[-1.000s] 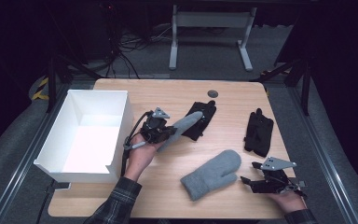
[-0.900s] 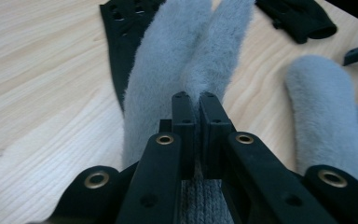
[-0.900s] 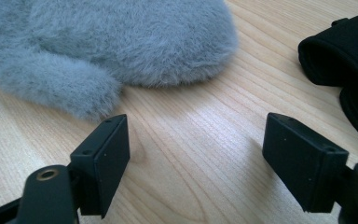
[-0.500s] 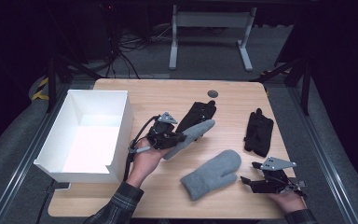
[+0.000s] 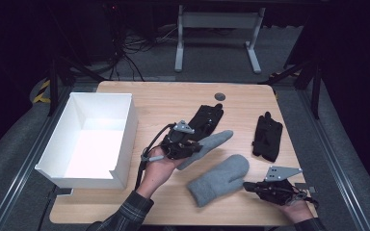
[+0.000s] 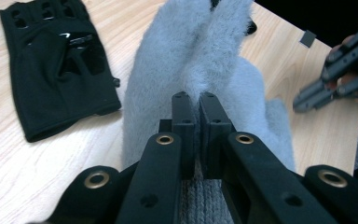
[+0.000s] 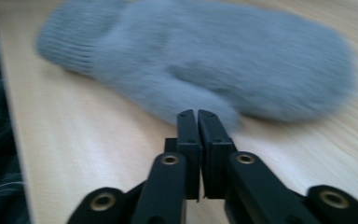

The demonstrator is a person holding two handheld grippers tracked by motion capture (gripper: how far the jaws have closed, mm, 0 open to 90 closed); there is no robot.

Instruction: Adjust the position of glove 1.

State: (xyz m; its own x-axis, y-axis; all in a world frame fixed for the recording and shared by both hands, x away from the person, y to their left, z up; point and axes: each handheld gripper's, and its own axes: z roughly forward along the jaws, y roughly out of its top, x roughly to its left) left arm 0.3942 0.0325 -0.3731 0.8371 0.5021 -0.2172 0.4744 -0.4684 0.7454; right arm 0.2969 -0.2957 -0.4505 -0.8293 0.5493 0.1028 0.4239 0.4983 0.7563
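Observation:
My left gripper [image 5: 189, 143] [image 6: 195, 95] is shut on the cuff end of a grey fleece mitten [image 5: 211, 142] [image 6: 191, 51], held above the middle of the table. A second grey mitten [image 5: 219, 180] [image 7: 223, 60] lies flat near the front edge. My right gripper [image 5: 253, 186] [image 7: 196, 113] is low over the table at that mitten's thumb; its jaws have just been closing and now meet with nothing visible between them. From the left gripper view it sits at the far right [image 6: 335, 77]. Two black gloves lie farther back, one [image 5: 207, 118] [image 6: 58, 65] behind the held mitten, one [image 5: 268, 136] to the right.
A white open box [image 5: 131, 126] stands at the table's left. A small dark disc [image 5: 219, 96] lies near the far edge. Bare wood shows between the box and my left hand. The floor beyond holds metal stand legs and cables.
My left hand has carried the grey mitten to the right and slightly nearer, away from the box. The right gripper has barely shifted beside the lying mitten.

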